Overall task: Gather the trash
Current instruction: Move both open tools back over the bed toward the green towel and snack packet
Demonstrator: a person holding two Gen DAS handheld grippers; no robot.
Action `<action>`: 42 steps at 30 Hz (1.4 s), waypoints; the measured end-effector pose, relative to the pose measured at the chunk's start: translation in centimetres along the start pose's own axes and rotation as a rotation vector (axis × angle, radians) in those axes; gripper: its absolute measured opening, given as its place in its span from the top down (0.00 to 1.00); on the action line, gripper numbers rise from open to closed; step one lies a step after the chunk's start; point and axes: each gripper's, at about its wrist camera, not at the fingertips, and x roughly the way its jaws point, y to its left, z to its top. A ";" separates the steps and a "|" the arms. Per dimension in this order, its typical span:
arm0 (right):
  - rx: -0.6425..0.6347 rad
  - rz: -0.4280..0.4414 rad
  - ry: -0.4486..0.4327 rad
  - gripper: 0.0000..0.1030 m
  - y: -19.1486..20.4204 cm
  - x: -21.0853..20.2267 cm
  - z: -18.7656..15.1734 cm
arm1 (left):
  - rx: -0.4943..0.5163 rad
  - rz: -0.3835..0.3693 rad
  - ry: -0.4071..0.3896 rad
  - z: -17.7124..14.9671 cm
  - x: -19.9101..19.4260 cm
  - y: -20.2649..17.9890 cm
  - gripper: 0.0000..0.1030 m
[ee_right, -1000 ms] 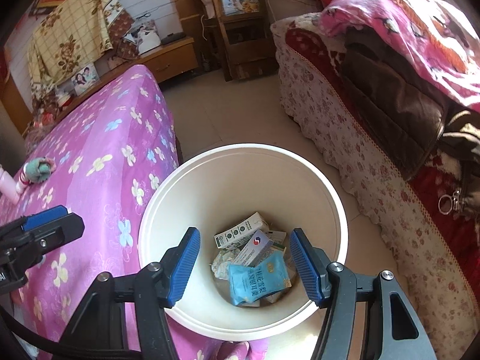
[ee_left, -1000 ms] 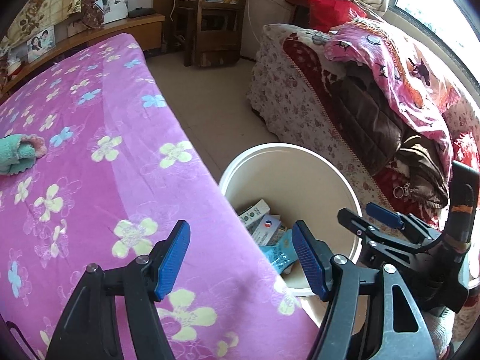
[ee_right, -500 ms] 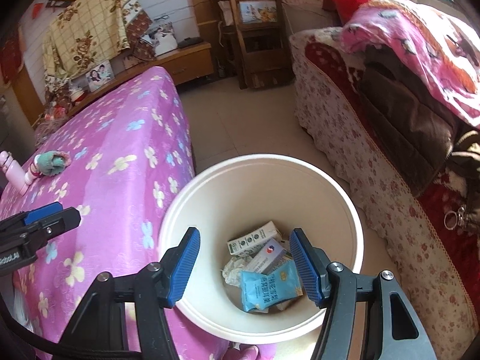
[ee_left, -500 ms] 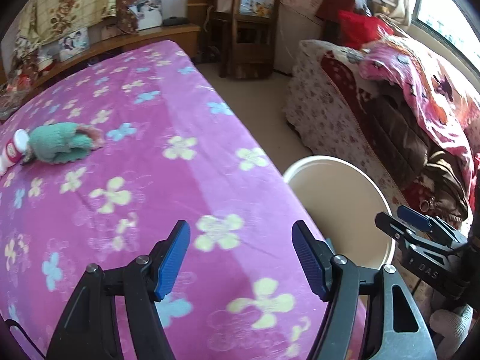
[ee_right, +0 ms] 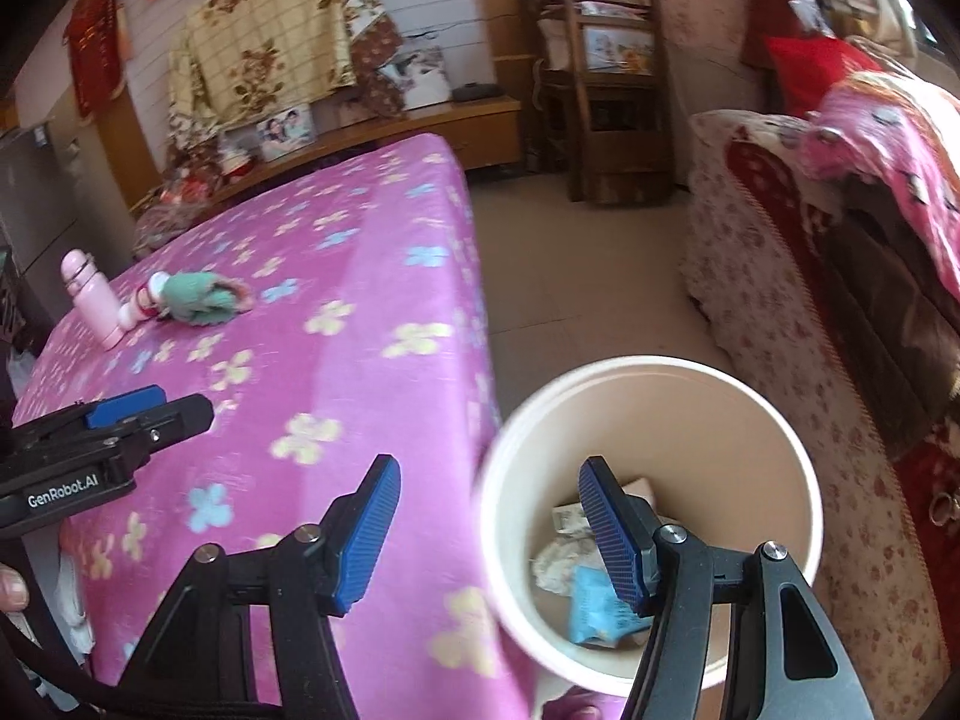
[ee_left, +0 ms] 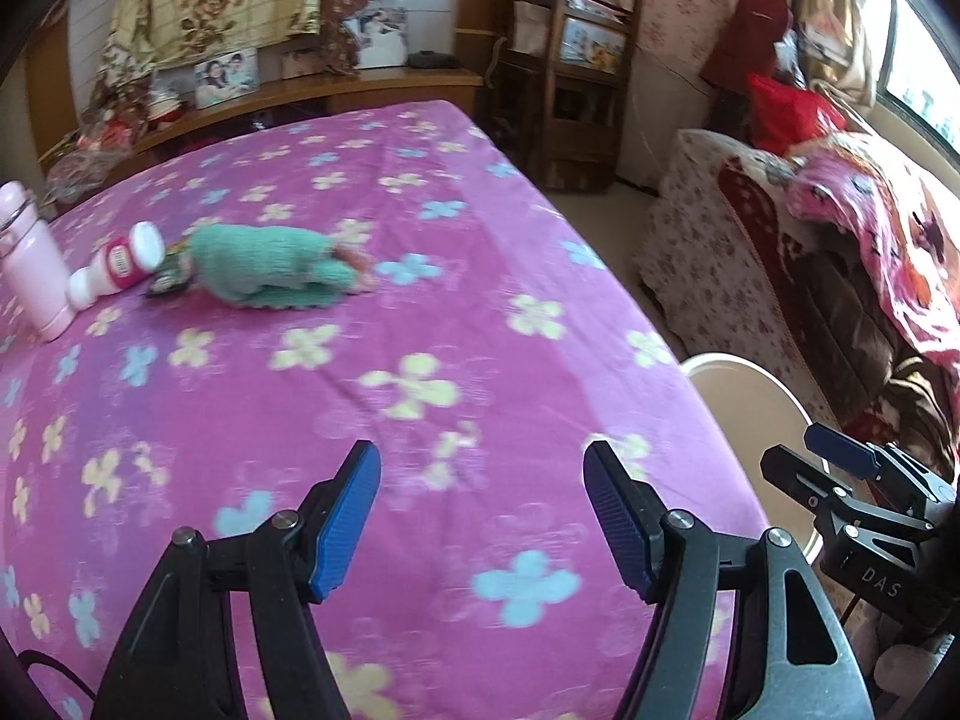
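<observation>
A bed [ee_left: 420, 396] under a magenta cover printed with yellow and blue flowers fills most of the left wrist view. Behind it, along the top of the frame, runs a low wooden ledge [ee_left: 372, 84] with framed photos, and draped cloths hang on the wall above. A dark wooden shelf stand [ee_left: 576, 90] sits at the upper middle, pale floor tiles run beside the bed, and at the right edge a sofa [ee_left: 750, 276] is heaped with a pink blanket and brown bedding.

On the bed, upper left of the frame, a small white bottle with a red label [ee_left: 117, 264] lies on its side — long axis running lower left to upper right, its wider end toward a green knitted piece [ee_left: 270, 270] stretched out crosswise just beside it. Something dark is tucked between them; I cannot tell what. A pink flask [ee_left: 30, 264] stands upright at the far left, close against the bottle.

A cream bucket [ee_right: 648, 408] stands on the floor by the bed's corner, lower right in the right wrist view. Inside it lie a blue packet [ee_right: 594, 606], crumpled white paper [ee_right: 555, 564] and a pale carton partly hidden behind a blue pad.

The left claw [ee_left: 480, 522] hangs over the cover with its jaws apart and nothing between them. The right claw [ee_right: 486, 528] is likewise spread and empty, straddling the bucket's rim.
</observation>
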 end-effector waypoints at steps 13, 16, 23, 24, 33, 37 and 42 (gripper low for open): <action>-0.106 0.143 0.042 0.36 10.1 3.8 2.9 | -0.128 0.104 0.001 -0.1 -1.4 10.3 0.31; -0.130 0.167 0.053 0.36 12.1 4.9 3.6 | -0.152 0.122 0.008 0.0 -1.3 12.3 0.31; -0.208 0.250 0.086 0.36 16.8 8.4 6.1 | -0.190 0.144 0.043 1.4 0.0 16.7 0.31; -0.221 0.258 0.085 0.36 17.3 8.7 6.5 | -0.190 0.144 0.045 1.6 0.1 17.2 0.31; -0.368 0.325 0.059 0.33 22.4 13.0 11.5 | -0.204 0.133 0.053 4.9 2.2 21.6 0.31; -0.447 0.345 0.073 0.29 23.8 15.4 12.9 | -0.208 0.143 0.064 6.3 3.3 23.0 0.31; -0.472 0.366 0.112 0.29 24.5 18.0 13.4 | -0.243 0.145 0.060 7.8 4.7 24.4 0.31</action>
